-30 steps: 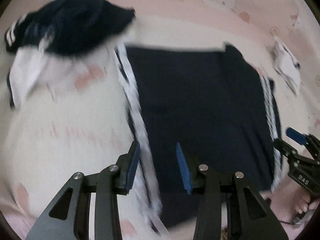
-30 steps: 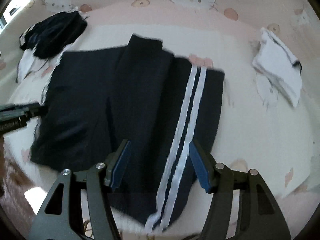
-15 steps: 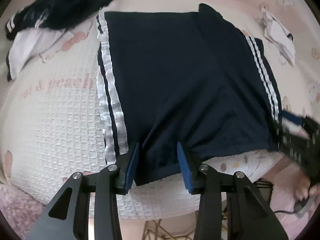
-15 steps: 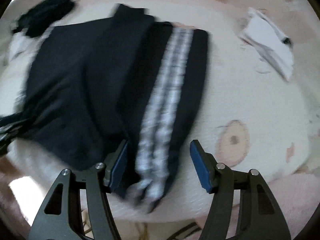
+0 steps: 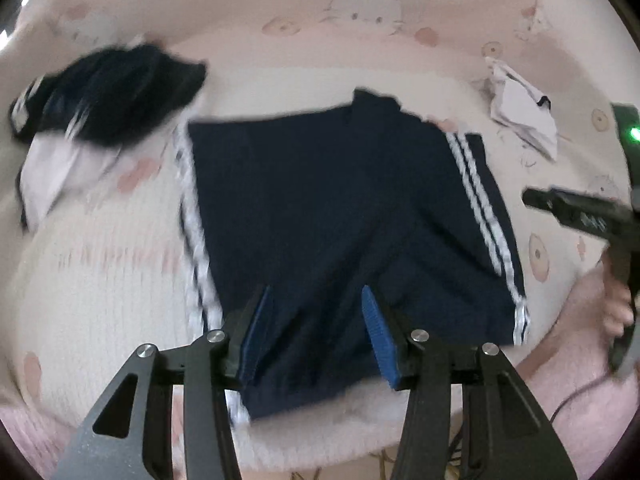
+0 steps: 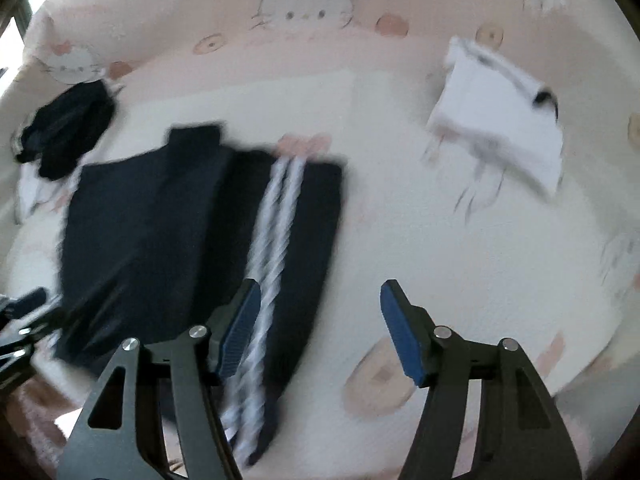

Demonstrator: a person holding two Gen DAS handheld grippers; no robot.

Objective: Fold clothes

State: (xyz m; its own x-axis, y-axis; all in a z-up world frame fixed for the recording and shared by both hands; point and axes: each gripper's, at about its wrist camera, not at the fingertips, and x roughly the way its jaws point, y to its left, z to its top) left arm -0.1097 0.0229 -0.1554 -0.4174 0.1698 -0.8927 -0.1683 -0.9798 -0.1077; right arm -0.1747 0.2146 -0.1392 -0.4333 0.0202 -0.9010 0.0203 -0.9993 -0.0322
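Navy shorts (image 5: 328, 208) with white side stripes lie flat on the white blanket (image 5: 100, 280). My left gripper (image 5: 314, 300) hovers over their near hem, left of the middle; its jaws are opening and the pads press on nothing. In the right wrist view the shorts (image 6: 160, 220) lie to the left. My right gripper (image 6: 320, 292) hangs over their right edge, its left finger above the stripes, its right finger over bare blanket. Its jaws are closing slightly, with nothing gripped. The right gripper (image 5: 560, 208) also shows at the right of the left wrist view.
A crumpled black and white garment pile (image 5: 112, 96) lies at the back left. A folded white garment (image 6: 500, 120) rests at the back right. Pink cartoon-print bedding (image 6: 304, 4) lies behind the blanket. A person's hand (image 5: 616, 308) holds the right tool.
Both views have pulled back from the shorts. My left gripper shifted from the left striped edge toward the hem's middle and its jaws widened. My right gripper slid right, off the stripes.
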